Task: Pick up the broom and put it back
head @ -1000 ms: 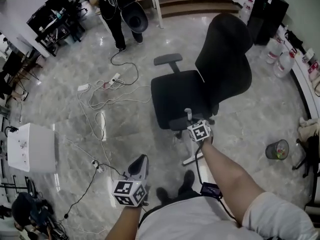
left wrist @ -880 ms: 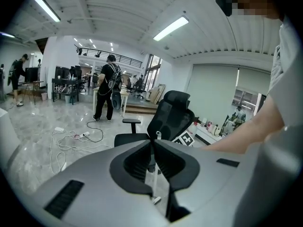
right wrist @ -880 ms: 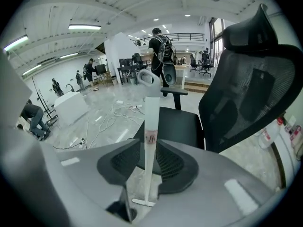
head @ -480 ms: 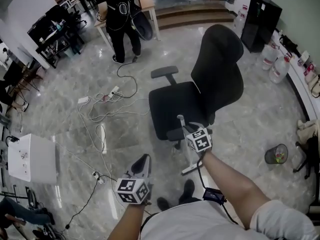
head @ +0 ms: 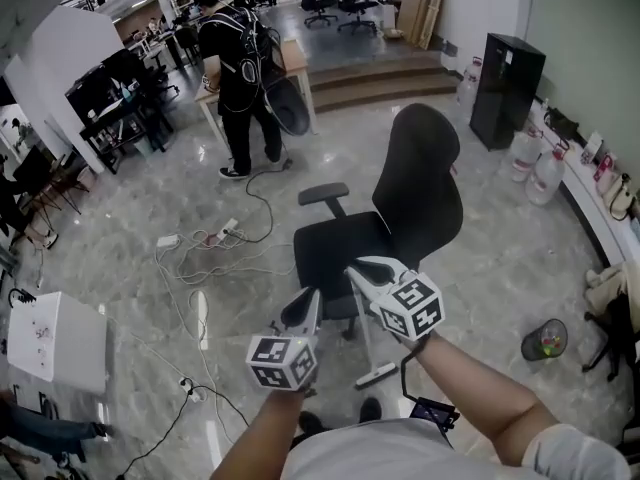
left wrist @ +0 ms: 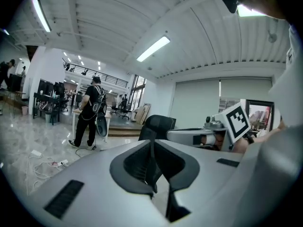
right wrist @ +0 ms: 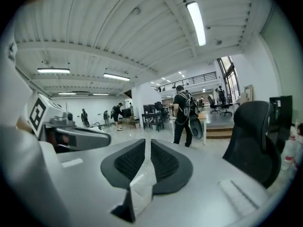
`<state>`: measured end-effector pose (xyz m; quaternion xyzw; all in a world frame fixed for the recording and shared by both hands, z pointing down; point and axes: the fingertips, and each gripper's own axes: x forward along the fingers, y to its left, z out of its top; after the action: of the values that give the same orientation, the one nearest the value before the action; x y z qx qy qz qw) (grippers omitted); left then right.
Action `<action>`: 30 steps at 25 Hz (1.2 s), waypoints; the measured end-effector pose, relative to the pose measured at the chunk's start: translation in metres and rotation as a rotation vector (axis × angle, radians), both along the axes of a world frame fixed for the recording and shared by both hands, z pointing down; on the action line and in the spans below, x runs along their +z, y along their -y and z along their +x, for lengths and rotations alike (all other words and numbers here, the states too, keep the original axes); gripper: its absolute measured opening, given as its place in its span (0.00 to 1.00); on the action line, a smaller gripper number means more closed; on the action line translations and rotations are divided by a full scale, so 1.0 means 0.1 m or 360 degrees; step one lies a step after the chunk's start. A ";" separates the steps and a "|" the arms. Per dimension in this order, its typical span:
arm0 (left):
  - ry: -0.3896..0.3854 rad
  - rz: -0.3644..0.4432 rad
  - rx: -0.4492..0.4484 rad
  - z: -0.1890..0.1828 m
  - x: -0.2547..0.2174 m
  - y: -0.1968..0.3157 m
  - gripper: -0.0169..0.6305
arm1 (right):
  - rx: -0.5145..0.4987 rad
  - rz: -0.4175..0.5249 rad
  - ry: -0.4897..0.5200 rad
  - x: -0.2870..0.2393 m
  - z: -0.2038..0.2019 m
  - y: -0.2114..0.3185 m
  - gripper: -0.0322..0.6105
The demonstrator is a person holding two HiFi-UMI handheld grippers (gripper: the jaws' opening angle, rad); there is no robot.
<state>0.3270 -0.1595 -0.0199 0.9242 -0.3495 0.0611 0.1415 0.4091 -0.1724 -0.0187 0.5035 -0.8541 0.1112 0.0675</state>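
Observation:
A white long-handled broom point(head: 364, 336) stands against the base of the black office chair point(head: 400, 218), with its head point(head: 380, 373) on the marble floor. In the head view both grippers are raised in front of me, above the broom and pointing toward the chair. My right gripper point(head: 356, 266) holds nothing; its jaws are closing, and only a thin slit point(right wrist: 149, 148) remains between them. Beside it on the left, my left gripper point(head: 311, 298) has its pads together point(left wrist: 152, 148) with nothing in them.
A person point(head: 240, 78) stands by a desk at the far left. Power strips and cables point(head: 210, 248) trail over the floor. A white box point(head: 50, 338) sits at the left. A small bin point(head: 547, 340), water bottles point(head: 535, 163) and a black cabinet point(head: 510, 88) line the right side.
My right gripper has come off the top of the broom handle and risen steeply. The left gripper has risen too. The broom stays against the chair. My view has tilted up.

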 end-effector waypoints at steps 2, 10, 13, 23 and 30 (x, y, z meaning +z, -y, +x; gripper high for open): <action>-0.0015 0.0053 0.0037 0.09 -0.16 -0.01 0.07 | -0.0075 0.0035 -0.0007 -0.23 -0.12 -0.15 0.10; -0.0055 0.0072 0.0076 0.05 -0.42 -0.08 0.07 | -0.0134 0.0068 -0.0004 -0.43 -0.51 -0.47 0.05; -0.0053 0.0069 0.0079 0.01 -0.43 -0.13 0.07 | -0.0129 0.0054 0.0021 -0.42 -0.61 -0.48 0.05; -0.0074 0.0049 0.0036 -0.21 -0.43 -0.13 0.07 | -0.0120 0.0082 0.0025 -0.46 -0.73 -0.43 0.05; -0.0070 0.0051 0.0017 -0.31 -0.39 -0.09 0.07 | -0.0129 0.0087 0.0027 -0.44 -0.80 -0.38 0.05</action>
<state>0.2965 -0.1507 -0.0589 0.9293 -0.3422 0.0360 0.1340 0.3287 -0.1349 -0.0622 0.4693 -0.8771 0.0892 0.0509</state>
